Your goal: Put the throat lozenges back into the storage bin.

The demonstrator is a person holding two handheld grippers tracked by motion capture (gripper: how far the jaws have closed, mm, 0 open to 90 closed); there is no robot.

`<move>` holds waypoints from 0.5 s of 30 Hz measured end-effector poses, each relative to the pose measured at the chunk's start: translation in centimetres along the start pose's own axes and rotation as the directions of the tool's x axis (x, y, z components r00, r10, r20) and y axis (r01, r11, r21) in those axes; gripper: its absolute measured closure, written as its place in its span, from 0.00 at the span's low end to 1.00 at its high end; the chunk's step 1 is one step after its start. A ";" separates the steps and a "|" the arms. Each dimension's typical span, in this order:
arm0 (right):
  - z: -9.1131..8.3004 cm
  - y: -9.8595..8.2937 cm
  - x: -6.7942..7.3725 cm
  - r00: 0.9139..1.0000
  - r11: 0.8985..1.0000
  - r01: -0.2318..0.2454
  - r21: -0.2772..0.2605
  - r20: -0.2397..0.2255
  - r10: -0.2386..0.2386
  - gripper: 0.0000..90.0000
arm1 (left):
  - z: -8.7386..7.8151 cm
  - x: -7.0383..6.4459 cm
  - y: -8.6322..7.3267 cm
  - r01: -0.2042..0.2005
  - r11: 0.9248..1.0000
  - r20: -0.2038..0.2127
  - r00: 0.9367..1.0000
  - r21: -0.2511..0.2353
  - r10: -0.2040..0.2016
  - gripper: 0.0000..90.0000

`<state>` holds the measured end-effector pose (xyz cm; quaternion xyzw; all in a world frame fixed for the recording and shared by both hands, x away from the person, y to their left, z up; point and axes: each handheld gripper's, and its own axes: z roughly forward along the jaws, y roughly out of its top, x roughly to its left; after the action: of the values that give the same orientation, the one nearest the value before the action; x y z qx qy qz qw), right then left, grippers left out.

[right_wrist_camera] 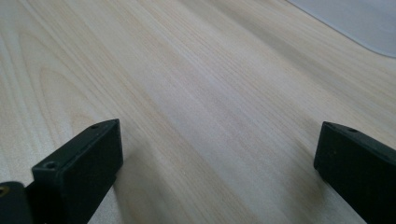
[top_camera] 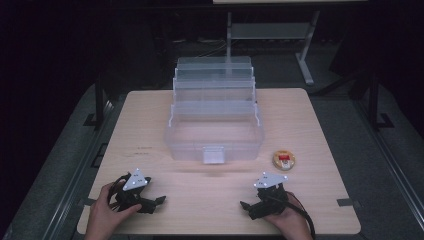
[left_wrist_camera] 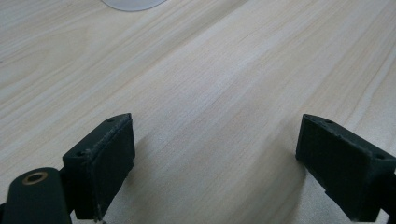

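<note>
Left side first: the person's left hand (top_camera: 102, 212) rests on the pale wooden surface (top_camera: 150, 130), near its front edge, wrapped around the left tongs (top_camera: 159, 200). Those tongs point inward toward the middle, and the grey three-cornered plate (top_camera: 136, 179) sits on top. In the left gripper view the jaws stand wide apart with bare wood grain between them, nothing held, and the left tongs (left_wrist_camera: 215, 161) lie low over the surface (left_wrist_camera: 210, 70).

Moving to the centre, here is the landmark: a clear plastic tiered storage box (top_camera: 214, 117), opened out, its trays stepping up and back toward the far edge. A small clear latch (top_camera: 213, 155) hangs at the middle of its front wall. The left tongs sit in front of the box and to its left, well apart from it.

Just right of the box's front corner lies a small round yellow item with a red and white mark (top_camera: 283, 160), apart from the box wall; what it is exactly, too small to tell.

Over to the right: the right hand (top_camera: 290, 220) holds the right tongs (top_camera: 245, 205) in front of the box and to its right, near the round item. In the right gripper view, the right tongs (right_wrist_camera: 219, 168) are spread wide too, empty, over bare surface (right_wrist_camera: 187, 70).
</note>
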<state>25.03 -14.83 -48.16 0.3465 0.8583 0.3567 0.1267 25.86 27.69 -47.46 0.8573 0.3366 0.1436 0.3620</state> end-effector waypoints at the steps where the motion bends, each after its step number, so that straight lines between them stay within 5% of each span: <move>1: 0.0 0.0 0.0 1.000 1.000 0.001 0.000 -0.001 -0.001 0.01 | 0.0 0.0 0.0 0.000 1.000 0.000 1.000 0.000 0.000 0.12; 10: 0.0 0.1 -0.1 1.000 1.000 0.010 0.003 -0.011 -0.010 0.01 | 0.0 0.0 0.0 0.000 1.000 0.000 1.000 0.000 0.000 0.12; 15: 0.0 0.6 -0.1 1.000 0.999 0.015 0.051 -0.006 -0.014 0.01 | 0.0 0.0 0.0 0.001 1.000 0.000 1.000 0.000 -0.001 0.12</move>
<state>25.44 -14.61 -47.74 0.3424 0.8700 0.3346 0.1179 25.86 27.69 -47.46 0.8572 0.3368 0.1435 0.3622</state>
